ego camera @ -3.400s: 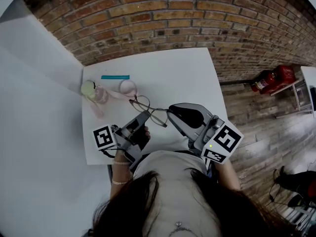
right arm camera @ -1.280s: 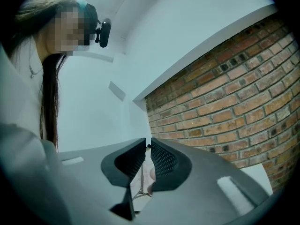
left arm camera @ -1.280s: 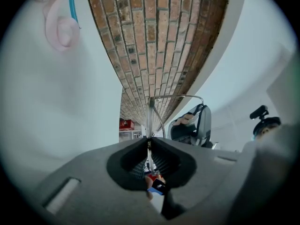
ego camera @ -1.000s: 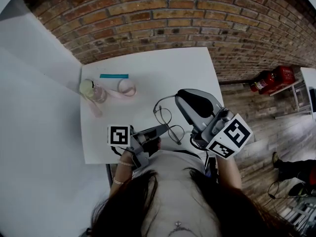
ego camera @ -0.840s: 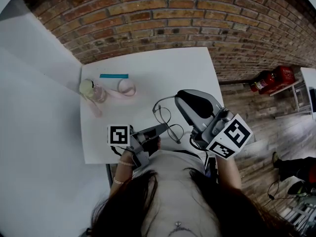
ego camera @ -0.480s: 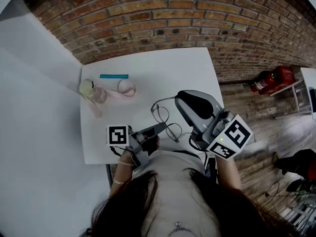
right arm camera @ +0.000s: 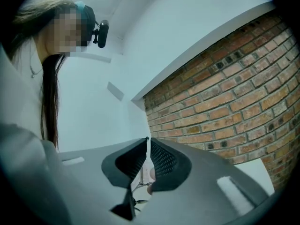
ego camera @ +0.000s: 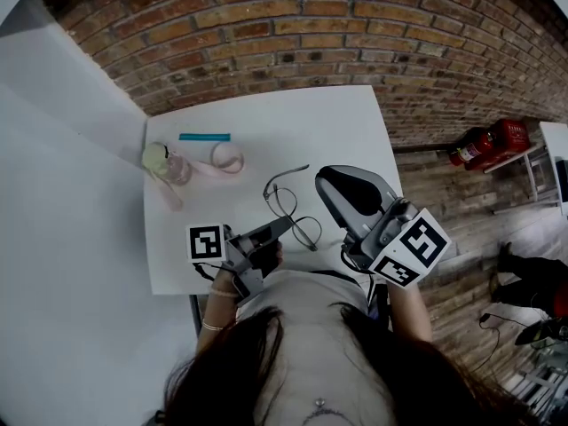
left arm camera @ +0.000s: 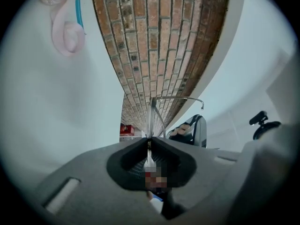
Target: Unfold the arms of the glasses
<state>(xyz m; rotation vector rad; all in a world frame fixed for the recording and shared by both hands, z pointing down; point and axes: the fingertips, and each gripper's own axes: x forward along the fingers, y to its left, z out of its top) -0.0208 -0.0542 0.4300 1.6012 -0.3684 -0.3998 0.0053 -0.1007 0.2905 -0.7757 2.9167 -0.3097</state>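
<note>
Wire glasses (ego camera: 286, 202) in left gripper (ego camera: 285, 224) (jaws closed).

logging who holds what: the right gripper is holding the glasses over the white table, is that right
Not quite. The left gripper holds the glasses, not the right one. The left gripper view shows its jaws shut on the thin frame. The right gripper has its jaws together with nothing between them, as the right gripper view shows. The rest stands: the glasses are over the white table.
</note>
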